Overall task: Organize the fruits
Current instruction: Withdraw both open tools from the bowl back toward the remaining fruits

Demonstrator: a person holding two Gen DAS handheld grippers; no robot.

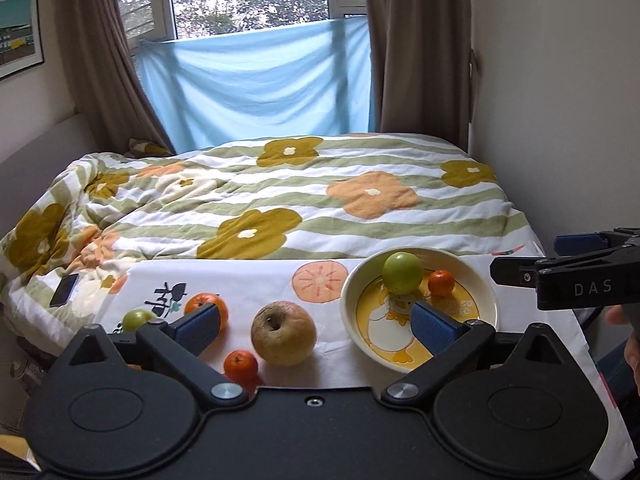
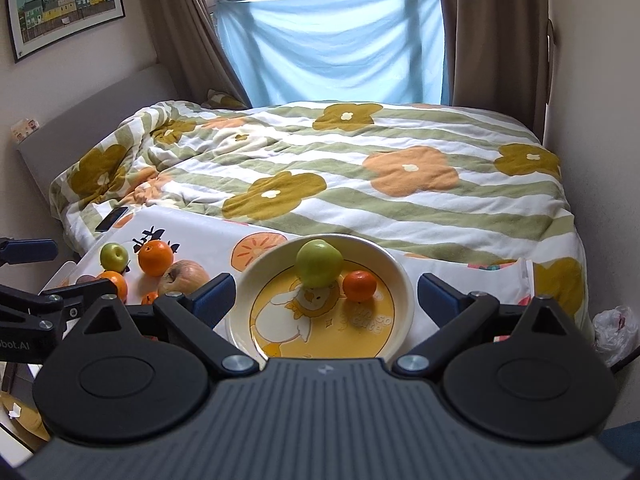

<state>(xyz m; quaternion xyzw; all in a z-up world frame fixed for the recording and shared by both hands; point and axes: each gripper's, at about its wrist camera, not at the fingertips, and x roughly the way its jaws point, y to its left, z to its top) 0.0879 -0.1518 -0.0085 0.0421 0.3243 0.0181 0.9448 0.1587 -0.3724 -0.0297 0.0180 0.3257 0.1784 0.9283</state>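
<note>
**A:** Both sets of fingers are standing spread with nothing between them. The left gripper (image 1: 316, 326) is hovering over the loose fruit, and the right gripper (image 2: 324, 294) is hanging above the bowl (image 2: 394, 264).

**B:** Where is the fruit sitting?

**A:** A green apple (image 2: 319, 263) and a small tangerine (image 2: 359, 285) are lying in the bowl. On the table's cloth (image 1: 248, 276) to its left, a wrinkled apple (image 1: 283, 333), a little tangerine (image 1: 240, 366), an orange (image 1: 206, 304) and a small green apple (image 1: 138, 319) are waiting.

**B:** What is worrying you?

**A:** I judge the round fruit is likely to roll if fingers are nudging it off-centre, perhaps off the near edge. Dropping the big apple in could knock the others, and the two grippers are working close enough to bump.
</note>
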